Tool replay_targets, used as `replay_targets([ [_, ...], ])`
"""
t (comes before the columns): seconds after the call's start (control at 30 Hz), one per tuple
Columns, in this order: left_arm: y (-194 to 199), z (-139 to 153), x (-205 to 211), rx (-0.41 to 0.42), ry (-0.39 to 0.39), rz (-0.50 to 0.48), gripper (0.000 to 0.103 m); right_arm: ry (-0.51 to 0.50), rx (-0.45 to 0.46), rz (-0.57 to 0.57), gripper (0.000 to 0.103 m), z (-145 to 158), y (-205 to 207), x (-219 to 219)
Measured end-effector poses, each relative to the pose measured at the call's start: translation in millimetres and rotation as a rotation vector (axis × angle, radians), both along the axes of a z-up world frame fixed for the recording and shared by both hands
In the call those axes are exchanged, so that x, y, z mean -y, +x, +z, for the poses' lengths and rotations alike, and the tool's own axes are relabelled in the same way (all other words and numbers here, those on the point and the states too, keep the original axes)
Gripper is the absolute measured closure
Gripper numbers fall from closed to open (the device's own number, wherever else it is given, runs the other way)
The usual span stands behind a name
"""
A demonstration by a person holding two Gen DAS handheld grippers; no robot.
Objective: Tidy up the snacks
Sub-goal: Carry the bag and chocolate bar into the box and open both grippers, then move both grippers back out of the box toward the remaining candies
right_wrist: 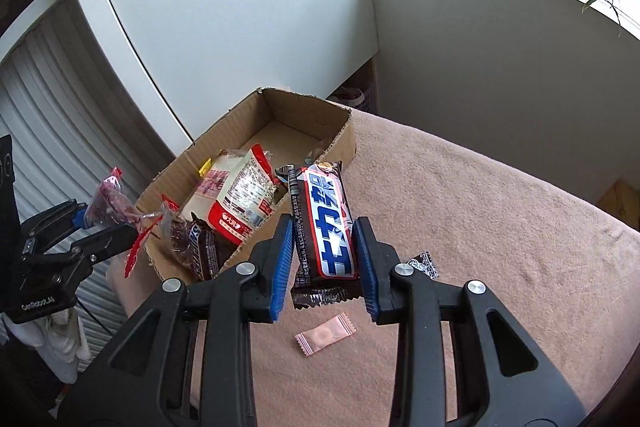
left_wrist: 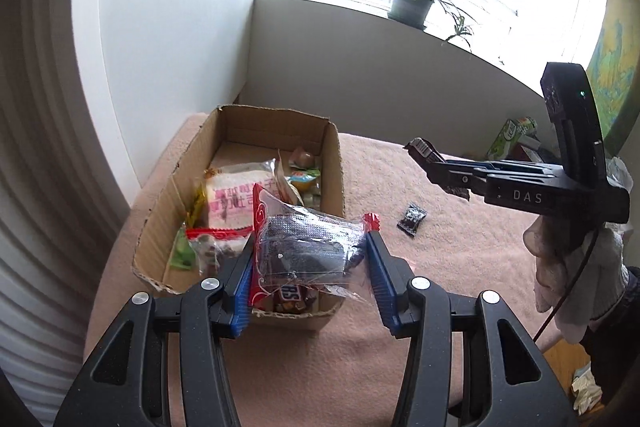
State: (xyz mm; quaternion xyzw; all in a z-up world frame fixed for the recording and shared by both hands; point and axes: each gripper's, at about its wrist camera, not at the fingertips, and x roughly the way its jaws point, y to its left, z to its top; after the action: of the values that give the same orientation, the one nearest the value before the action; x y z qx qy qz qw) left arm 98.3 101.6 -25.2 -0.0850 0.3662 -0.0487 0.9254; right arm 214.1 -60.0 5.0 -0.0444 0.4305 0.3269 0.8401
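1. Snacks were split: one in each set of tongs, several in the cardboard box (left_wrist: 338, 163), a few loose on the pink-covered tabletop (left_wrist: 460, 247).
2. Left tongs (left_wrist: 310, 261) were clamped on a clear packet w/ red ends (left_wrist: 308, 247), dark filling inside, held above the box's near end.
3. Right tongs (right_wrist: 322, 259) were clamped on a brown bar w/ blue-white lettering (right_wrist: 326, 223), upright btwn the blue pads, just beside the box's near corner.
4. Inside the box: white-pink bag (left_wrist: 236, 201), Snickers bar (right_wrist: 202, 247) at the near end, small green & orange sweets (left_wrist: 306, 179) toward the far end.
5. On the tabletop: small black-white sweet (left_wrist: 412, 219) near the box, pink sweet (right_wrist: 325, 334) below the right tongs in its wrist view, green pack (left_wrist: 510, 137) well apart at the far right edge.
6. Beyond: white wall panel, potted plant (left_wrist: 412, 1) on the window sill.
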Motion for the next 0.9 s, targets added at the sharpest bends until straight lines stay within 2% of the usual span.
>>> replay_targets([
  [0.17,50,6,-36,-0.017,0.006,0.050,0.054,0.008,-0.007,0.030,0.072,-2,3,-34],
  [0.3,81,9,-53,-0.034,-0.019,0.069,0.054,0.016,-0.033,0.050,0.072,-11,6,-58],
  [0.57,138,-6,-60,-0.118,-0.054,0.079,0.054,0.016,-0.076,0.101,0.071,-32,2,-92],
  [0.7,158,-14,-54,-0.160,-0.072,0.081,0.053,0.009,-0.068,0.115,0.070,-37,-2,-101],
  [0.73,162,-14,-52,-0.163,-0.064,0.089,0.052,0.008,-0.063,0.119,0.066,-37,-4,-102],
  [0.83,167,-15,-52,-0.177,-0.083,0.092,0.047,0.018,-0.034,0.122,0.044,-32,-6,-101],
  [0.9,167,-13,-53,-0.171,-0.078,0.102,0.043,0.020,-0.021,0.123,0.040,-28,-9,-97],
])
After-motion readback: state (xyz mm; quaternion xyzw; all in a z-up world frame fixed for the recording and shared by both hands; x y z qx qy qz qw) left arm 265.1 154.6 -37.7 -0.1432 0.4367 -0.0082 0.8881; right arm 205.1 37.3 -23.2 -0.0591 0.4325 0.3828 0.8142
